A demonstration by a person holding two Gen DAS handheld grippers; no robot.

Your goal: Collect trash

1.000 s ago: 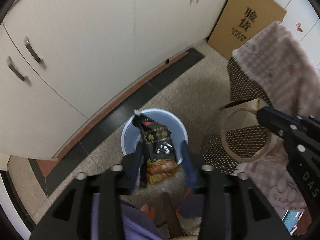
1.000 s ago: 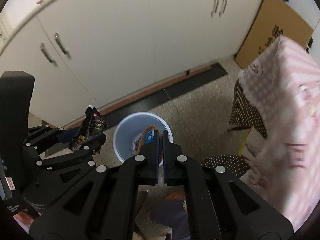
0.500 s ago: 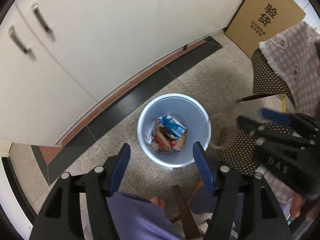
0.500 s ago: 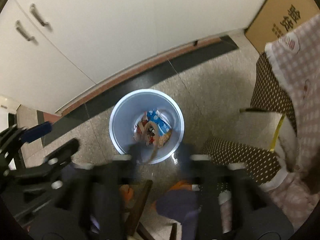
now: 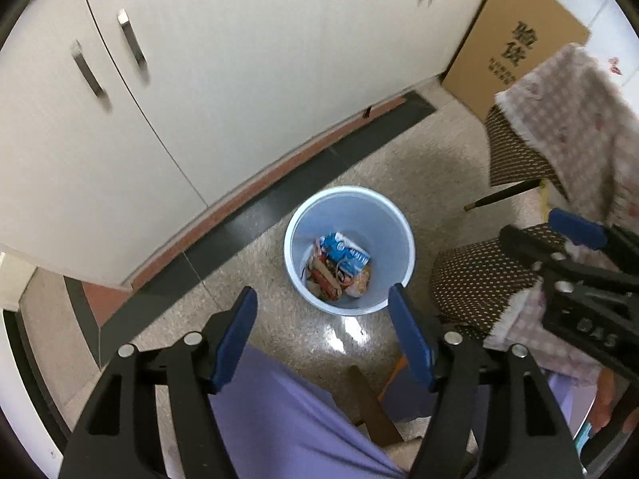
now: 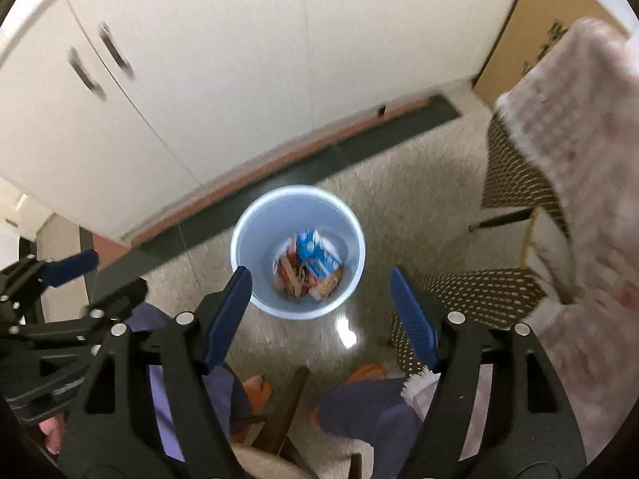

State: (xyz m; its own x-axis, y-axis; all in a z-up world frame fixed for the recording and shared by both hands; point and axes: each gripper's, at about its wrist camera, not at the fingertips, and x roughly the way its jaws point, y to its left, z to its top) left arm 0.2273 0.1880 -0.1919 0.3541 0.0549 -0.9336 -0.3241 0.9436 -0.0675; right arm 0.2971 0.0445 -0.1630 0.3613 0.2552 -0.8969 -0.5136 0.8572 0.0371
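Two claws hang above a pale blue trash bin [image 5: 349, 251] that stands on the speckled floor [image 5: 279, 331], and both are spread wide with nothing between their blue pads. Seen from the left claw [image 5: 323, 331], the bin lies toward 12 o'clock, just past the fingertips and well below them. From the right claw [image 6: 319, 307], it sits toward 11 o'clock, its rim partly behind the left fingertip. Neither claw looks clearly nearer. Inside the bin rests the trash [image 5: 339, 267]: a blue and white carton on top of red and yellow wrappers, heaped at the bottom.

White cabinet doors [image 5: 239, 80] run behind the bin from 9 to 1 o'clock, with a dark strip along their foot. A cardboard box [image 5: 515, 40] leans at 2 o'clock. A chair with a dotted brown cushion [image 5: 479, 275] and a pink checked cloth [image 5: 579, 119] draped over its back stands close at 3 o'clock. Nothing lies between the claws and the bin's mouth. No loose trash shows on the floor here, so the next piece probably has to be found elsewhere.
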